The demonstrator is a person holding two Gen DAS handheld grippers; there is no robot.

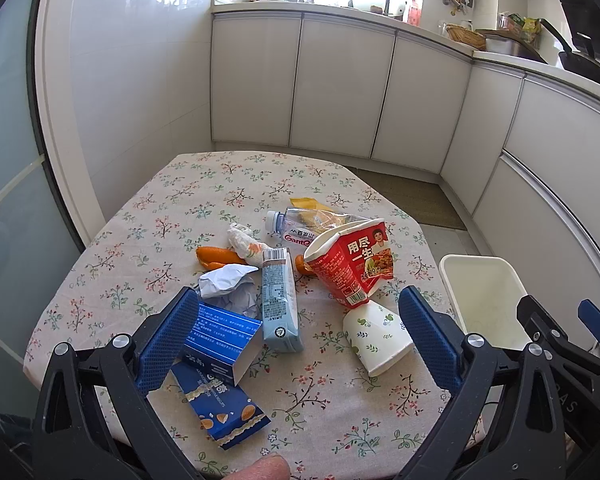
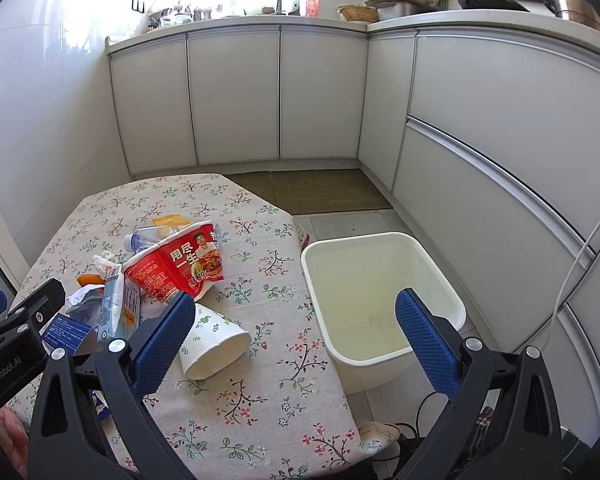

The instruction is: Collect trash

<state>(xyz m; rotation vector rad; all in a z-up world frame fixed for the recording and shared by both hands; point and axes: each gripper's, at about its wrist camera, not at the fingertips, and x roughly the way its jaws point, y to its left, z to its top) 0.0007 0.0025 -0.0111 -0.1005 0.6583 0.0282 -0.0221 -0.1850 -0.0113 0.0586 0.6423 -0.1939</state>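
The trash lies heaped mid-frame on the flowered desk (image 1: 228, 184): a red noodle cup (image 1: 350, 264), a paper cup (image 1: 376, 336) (on its side), a milk carton (image 1: 278, 300), blue boxes (image 1: 220, 344). The white bin (image 2: 380, 292) stands right of the desk, on the floor. Left tongs (image 1: 300, 340) and right tongs (image 2: 296, 344) both gape wide, gripping nothing.

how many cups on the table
2: red noodle cup on its side mid-table; white paper cup on its side just nearer, touching it. More may hide under the pile.
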